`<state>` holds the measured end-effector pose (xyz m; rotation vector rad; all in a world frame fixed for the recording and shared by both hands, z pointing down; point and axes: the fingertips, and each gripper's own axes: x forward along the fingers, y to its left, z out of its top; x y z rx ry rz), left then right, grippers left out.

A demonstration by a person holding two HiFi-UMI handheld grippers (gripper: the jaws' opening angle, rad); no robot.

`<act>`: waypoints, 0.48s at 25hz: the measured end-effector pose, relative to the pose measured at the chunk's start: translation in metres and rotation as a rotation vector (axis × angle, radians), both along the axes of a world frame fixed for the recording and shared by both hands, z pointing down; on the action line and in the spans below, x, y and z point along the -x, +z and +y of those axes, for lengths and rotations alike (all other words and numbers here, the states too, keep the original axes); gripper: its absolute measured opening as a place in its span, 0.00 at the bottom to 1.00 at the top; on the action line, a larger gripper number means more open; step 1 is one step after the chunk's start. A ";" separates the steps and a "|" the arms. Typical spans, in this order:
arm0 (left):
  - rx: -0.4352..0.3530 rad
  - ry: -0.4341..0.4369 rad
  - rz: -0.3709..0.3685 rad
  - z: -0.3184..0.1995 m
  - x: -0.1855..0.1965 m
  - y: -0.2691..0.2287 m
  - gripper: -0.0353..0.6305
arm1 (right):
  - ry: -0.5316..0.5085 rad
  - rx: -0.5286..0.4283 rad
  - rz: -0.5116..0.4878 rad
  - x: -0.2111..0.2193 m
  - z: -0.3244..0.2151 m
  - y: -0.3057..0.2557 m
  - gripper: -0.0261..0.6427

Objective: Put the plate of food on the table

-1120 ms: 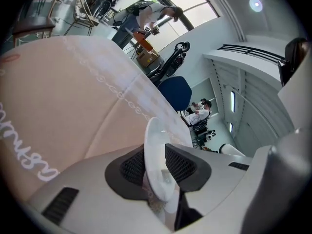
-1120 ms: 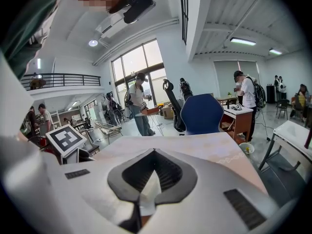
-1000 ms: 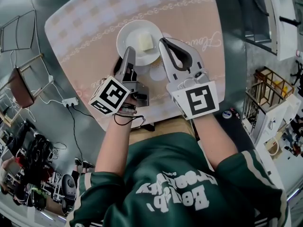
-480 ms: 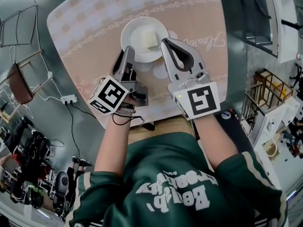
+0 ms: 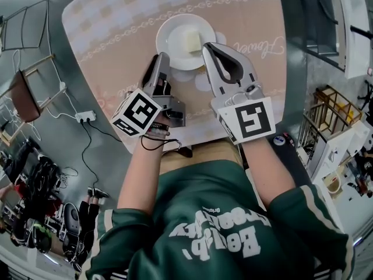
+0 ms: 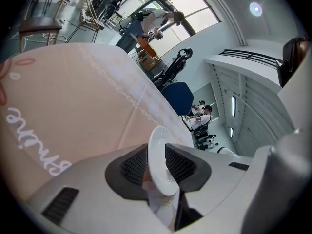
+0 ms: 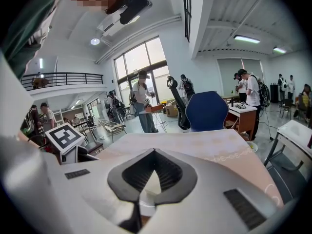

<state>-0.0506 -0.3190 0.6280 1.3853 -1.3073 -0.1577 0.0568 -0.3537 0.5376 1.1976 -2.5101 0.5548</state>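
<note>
Bright, even indoor daylight. Windows [image 7: 141, 65] blown white in the right gripper view; ceiling lamp [image 6: 255, 8] flares in the left gripper view. Plate [image 5: 185, 41] near overexposed in the head view. Shadows soft, faint on the surface [image 5: 116, 16]. Heavy fisheye bend everywhere. Gripper views vignetted black at the corners, near foreground blurred.

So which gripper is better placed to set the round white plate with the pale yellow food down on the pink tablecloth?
Left. The left gripper is clamped on the round white plate's rim, over the pink tablecloth. The right gripper sits beside the plate with its jaws together, holding nothing.
</note>
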 end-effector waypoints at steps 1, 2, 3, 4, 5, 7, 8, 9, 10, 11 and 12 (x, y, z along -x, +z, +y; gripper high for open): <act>0.002 -0.006 0.005 0.002 0.001 0.000 0.21 | -0.001 0.000 -0.002 0.001 0.001 0.000 0.06; 0.004 -0.014 0.011 0.003 0.003 0.001 0.21 | -0.002 0.002 -0.002 0.001 0.003 0.001 0.06; 0.004 -0.022 0.016 0.004 0.004 0.001 0.21 | -0.003 0.005 -0.001 0.001 0.005 0.003 0.06; 0.003 -0.026 0.019 0.005 0.005 0.000 0.21 | -0.004 0.007 0.001 0.001 0.006 0.004 0.06; 0.001 -0.027 0.019 0.005 0.006 -0.001 0.21 | -0.004 0.009 0.003 0.002 0.007 0.005 0.06; -0.004 -0.028 0.019 0.004 0.008 -0.002 0.21 | -0.006 0.012 0.007 0.002 0.009 0.006 0.06; -0.006 -0.030 0.022 0.004 0.008 -0.002 0.21 | -0.007 0.013 0.007 0.003 0.010 0.006 0.06; -0.007 -0.033 0.027 0.004 0.009 -0.002 0.21 | -0.007 0.015 0.006 0.003 0.011 0.007 0.06; -0.006 -0.036 0.033 0.005 0.009 -0.002 0.21 | -0.005 0.015 0.004 0.003 0.012 0.007 0.06; -0.003 -0.040 0.038 0.007 0.008 -0.001 0.20 | -0.004 0.016 0.001 0.003 0.013 0.007 0.06; 0.002 -0.046 0.041 0.008 0.008 0.000 0.16 | -0.003 0.017 -0.001 0.002 0.014 0.007 0.06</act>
